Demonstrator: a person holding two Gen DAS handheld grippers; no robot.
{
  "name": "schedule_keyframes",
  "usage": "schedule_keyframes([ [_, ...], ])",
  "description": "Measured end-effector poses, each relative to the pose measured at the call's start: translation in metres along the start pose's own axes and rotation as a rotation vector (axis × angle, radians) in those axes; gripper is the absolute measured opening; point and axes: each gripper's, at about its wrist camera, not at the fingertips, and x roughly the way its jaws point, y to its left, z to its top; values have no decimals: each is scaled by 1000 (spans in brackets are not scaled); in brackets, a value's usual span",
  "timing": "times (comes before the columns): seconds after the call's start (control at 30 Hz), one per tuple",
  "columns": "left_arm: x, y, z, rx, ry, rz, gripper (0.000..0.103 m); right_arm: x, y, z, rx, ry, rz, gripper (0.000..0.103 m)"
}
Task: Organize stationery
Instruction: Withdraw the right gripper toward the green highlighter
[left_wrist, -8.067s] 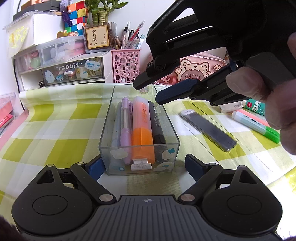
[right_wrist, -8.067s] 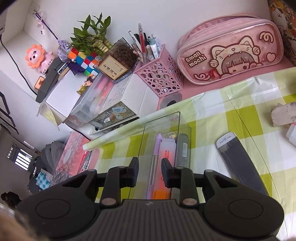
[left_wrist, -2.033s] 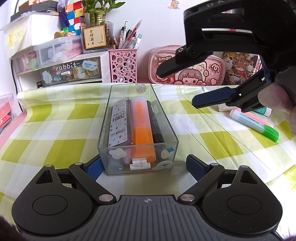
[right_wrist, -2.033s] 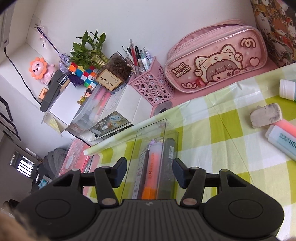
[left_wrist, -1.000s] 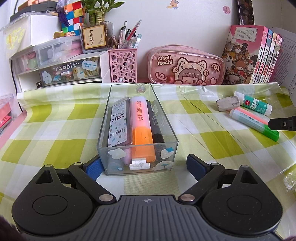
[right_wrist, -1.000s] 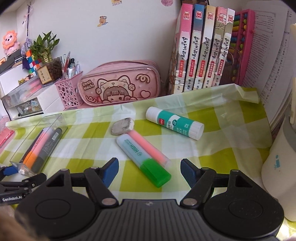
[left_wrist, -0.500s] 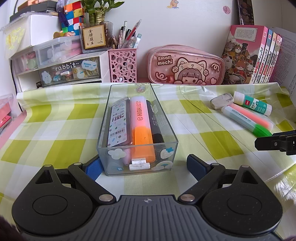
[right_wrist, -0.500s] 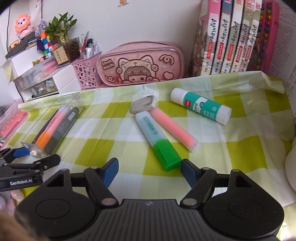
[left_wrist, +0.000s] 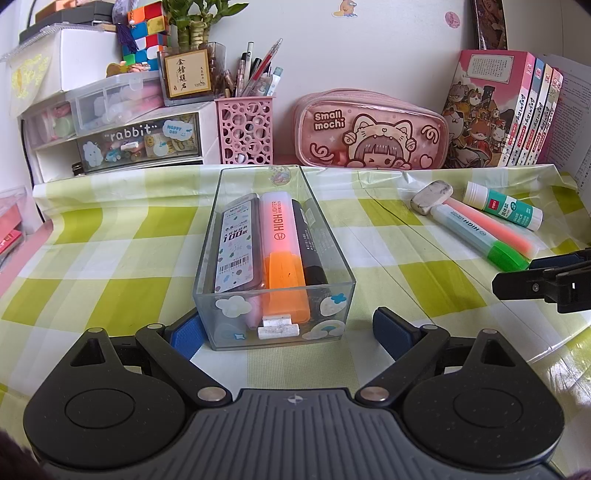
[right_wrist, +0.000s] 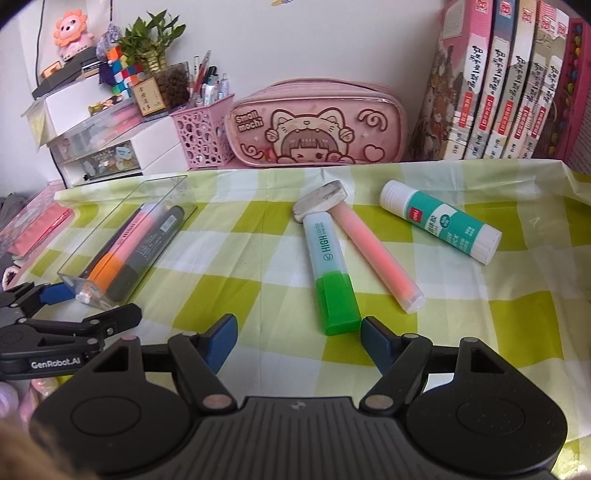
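On the table (left_wrist: 92, 280), under a green-and-white checked plastic cloth: stationery, part boxed, part loose.
Clear rectangular plastic box (left_wrist: 275, 325): middle of the table, long side running toward the back edge; cloud stickers on its near wall.
Box contents: white lead-refill case with barcode (left_wrist: 236, 243) on the left, orange "HIGH" highlighter (left_wrist: 282, 254) in the middle, black marker (left_wrist: 312, 247) on the right, lying side by side.
Left gripper (left_wrist: 282, 328): jaws apart, one blue pad at each side of the box's near end; whether they touch the walls, cannot tell.
Right gripper (right_wrist: 297, 338): jaws wide apart, nothing between the pads; the green cap lies just ahead of them.
Green-capped pale blue highlighter (right_wrist: 330, 266): loose, right half of the table.
Salmon-pink pen-shaped highlighter (right_wrist: 376, 254): just beside the green one, on its right.
Grey-white worn eraser (right_wrist: 320, 201): touching the far ends of both.
White-and-teal glue stick (right_wrist: 441, 221): further right, apart from the rest.
Back edge: pink cat-print pencil pouch (right_wrist: 317, 129), pink perforated pen holder (left_wrist: 245, 131), drawer unit (left_wrist: 122, 144), row of books (right_wrist: 502, 81).
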Motion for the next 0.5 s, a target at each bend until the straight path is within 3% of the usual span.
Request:
schedule_keyframes([
  [0.5,0,0,0,0,1,-1,91,11,-14,7,35,-10,-104,79],
])
